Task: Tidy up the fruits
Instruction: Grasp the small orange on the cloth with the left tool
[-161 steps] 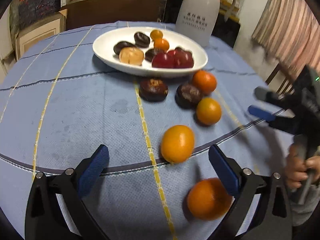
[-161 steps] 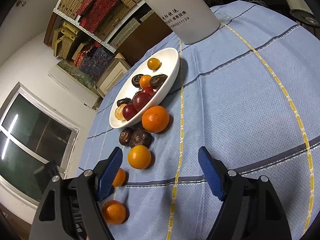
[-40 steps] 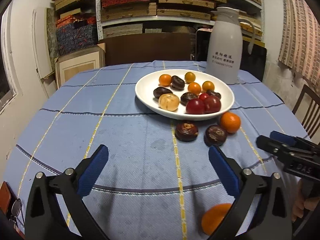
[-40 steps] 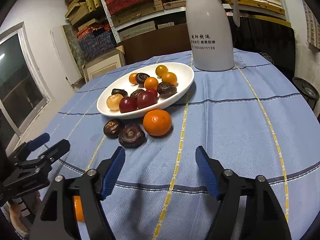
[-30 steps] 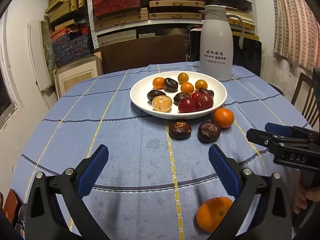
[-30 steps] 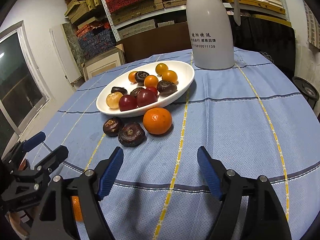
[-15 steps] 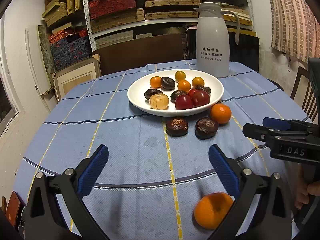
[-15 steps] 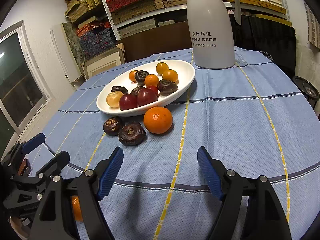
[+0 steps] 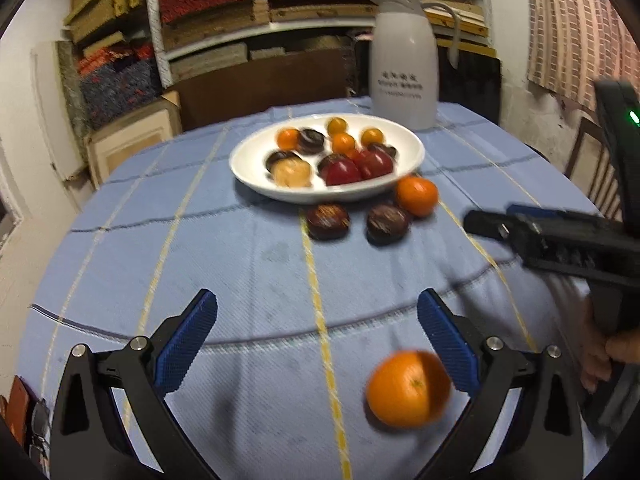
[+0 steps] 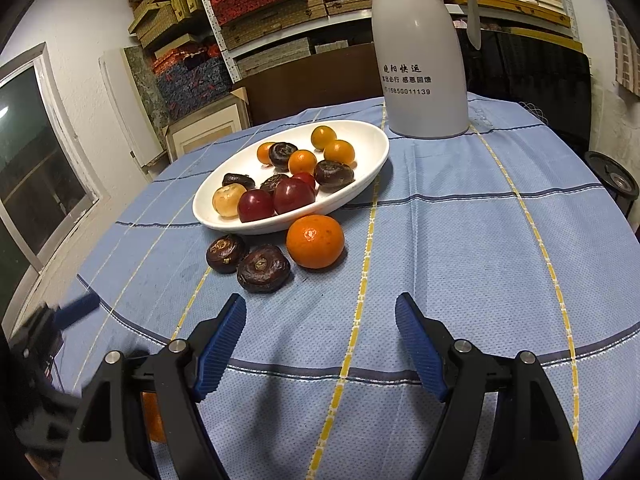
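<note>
Loose orange (image 9: 409,389) near table edge

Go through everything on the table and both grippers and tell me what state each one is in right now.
Left gripper: jaws open, empty.
Right gripper: jaws open, empty.
White oval plate: holding small fruits.
Near loose orange: on the blue cloth, by the left gripper's right finger.
Orange beside the plate: on the cloth, outside the plate.
Two dark brown fruits: on the cloth, outside the plate.
White thermos jug: upright, lid on.

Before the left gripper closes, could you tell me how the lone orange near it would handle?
The orange is round on flat tablecloth, so a nudge would probably roll it. Its rind looks firm enough for the open left gripper. It lies off-centre, near the right finger, so closing may push it sideways.
</note>
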The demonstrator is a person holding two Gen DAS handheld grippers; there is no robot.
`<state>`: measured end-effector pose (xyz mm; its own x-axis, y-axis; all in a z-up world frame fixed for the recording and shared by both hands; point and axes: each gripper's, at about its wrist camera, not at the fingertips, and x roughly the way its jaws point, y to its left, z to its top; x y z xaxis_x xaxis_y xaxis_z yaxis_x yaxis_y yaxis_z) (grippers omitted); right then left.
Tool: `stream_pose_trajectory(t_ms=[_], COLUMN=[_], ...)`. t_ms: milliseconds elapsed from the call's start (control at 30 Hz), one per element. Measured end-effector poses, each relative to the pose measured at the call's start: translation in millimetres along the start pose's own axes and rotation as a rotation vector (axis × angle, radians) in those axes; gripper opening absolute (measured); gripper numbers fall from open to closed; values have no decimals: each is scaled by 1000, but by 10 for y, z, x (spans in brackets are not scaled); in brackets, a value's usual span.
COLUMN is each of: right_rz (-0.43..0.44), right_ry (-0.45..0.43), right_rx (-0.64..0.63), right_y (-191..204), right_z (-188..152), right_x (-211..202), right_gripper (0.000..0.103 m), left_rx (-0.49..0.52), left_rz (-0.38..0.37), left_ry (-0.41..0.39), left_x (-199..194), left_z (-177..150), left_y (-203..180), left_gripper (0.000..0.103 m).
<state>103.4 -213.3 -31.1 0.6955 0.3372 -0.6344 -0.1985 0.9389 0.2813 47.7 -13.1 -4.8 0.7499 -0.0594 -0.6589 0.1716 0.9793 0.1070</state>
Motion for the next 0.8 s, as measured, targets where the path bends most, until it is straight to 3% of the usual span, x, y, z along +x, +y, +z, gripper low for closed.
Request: stream_pose_trajectory(t_ms=[267,567,600,633,667,733,800], right_rz=[6,11,13,14,14,13,12], right_ry=[-4,-5,-6,-7,-7,-5,-2], right_rx=[9,12,11,10,8,9,11], right_y=[-32,-37,-36,-34,-31,-31,-33], right_z=[21,28,29,31,29,28,26], right_x=[-8,-24,-27,-27,-28,-25,-20], right_gripper=[78,81,82,82,82,82,82], left_rx=[107,83,93,99,101,87,57], left_rz=[-81,-207,-219,-231,-249,-271,-289], left_ry=[46,106,105,109,122,152,157], left_x=[-54,-4,-16,-15,-1,56,66], left_z=[-190,-246,-255,-258,-264,-270,-268], left_y=[-259,-265,-288,-301,-309,-293,-243], left_gripper=[98,97,90,69,58,48,47])
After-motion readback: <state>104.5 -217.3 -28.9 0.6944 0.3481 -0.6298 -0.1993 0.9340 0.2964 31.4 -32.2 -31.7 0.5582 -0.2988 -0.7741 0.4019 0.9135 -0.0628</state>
